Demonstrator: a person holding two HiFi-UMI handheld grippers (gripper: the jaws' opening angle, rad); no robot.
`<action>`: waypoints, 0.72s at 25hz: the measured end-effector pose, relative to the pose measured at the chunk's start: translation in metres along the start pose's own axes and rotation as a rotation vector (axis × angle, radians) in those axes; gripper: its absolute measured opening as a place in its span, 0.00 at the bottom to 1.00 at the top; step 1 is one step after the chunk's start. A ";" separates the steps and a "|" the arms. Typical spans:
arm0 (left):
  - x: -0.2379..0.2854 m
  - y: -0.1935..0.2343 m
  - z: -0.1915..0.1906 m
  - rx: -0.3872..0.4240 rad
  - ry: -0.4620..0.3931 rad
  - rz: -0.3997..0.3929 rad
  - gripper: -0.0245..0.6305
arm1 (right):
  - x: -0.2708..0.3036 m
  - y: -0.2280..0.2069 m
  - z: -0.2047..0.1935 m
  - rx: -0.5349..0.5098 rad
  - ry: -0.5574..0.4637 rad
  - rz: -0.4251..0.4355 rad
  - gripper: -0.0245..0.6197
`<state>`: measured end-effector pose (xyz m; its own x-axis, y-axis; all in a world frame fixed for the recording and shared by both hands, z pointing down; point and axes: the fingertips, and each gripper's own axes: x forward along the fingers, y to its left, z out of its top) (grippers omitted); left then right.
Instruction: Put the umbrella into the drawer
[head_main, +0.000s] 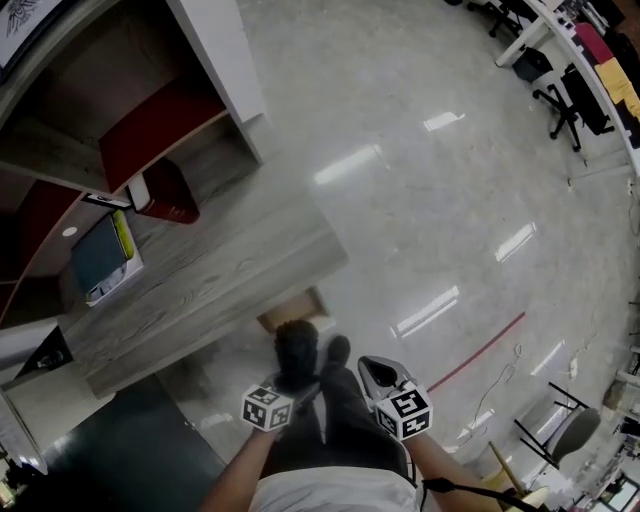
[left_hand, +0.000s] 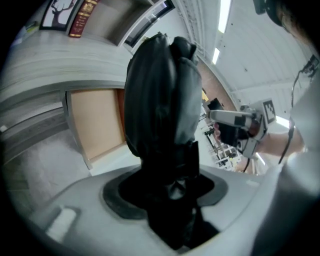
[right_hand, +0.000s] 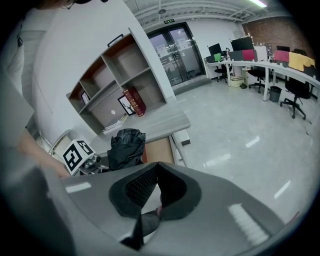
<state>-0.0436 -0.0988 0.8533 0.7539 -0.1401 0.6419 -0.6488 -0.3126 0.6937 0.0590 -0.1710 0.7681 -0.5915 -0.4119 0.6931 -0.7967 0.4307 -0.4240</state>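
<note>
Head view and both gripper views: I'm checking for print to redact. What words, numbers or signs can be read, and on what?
None reads clearly.
Red book: gold spine lettering, too blurred to read.
Green sign above the glass doors: too small to read.
Marker cubes: black-and-white square patterns only, no letters.

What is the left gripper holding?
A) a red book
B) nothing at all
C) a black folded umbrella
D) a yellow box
C: in the left gripper view, the left gripper is closed around the black folded umbrella, which sticks up from between its jaws.
</note>
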 end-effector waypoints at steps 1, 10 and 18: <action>0.003 0.006 -0.001 -0.011 0.002 0.005 0.39 | 0.006 0.000 -0.003 0.001 0.007 0.004 0.05; 0.031 0.060 -0.010 -0.093 0.023 0.071 0.39 | 0.041 -0.006 -0.015 0.045 0.012 -0.006 0.05; 0.059 0.099 -0.021 -0.106 0.099 0.152 0.39 | 0.051 -0.016 -0.026 0.089 0.006 -0.022 0.05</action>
<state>-0.0654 -0.1184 0.9666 0.6361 -0.0830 0.7672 -0.7655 -0.1932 0.6138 0.0450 -0.1782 0.8253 -0.5735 -0.4154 0.7061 -0.8173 0.3488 -0.4586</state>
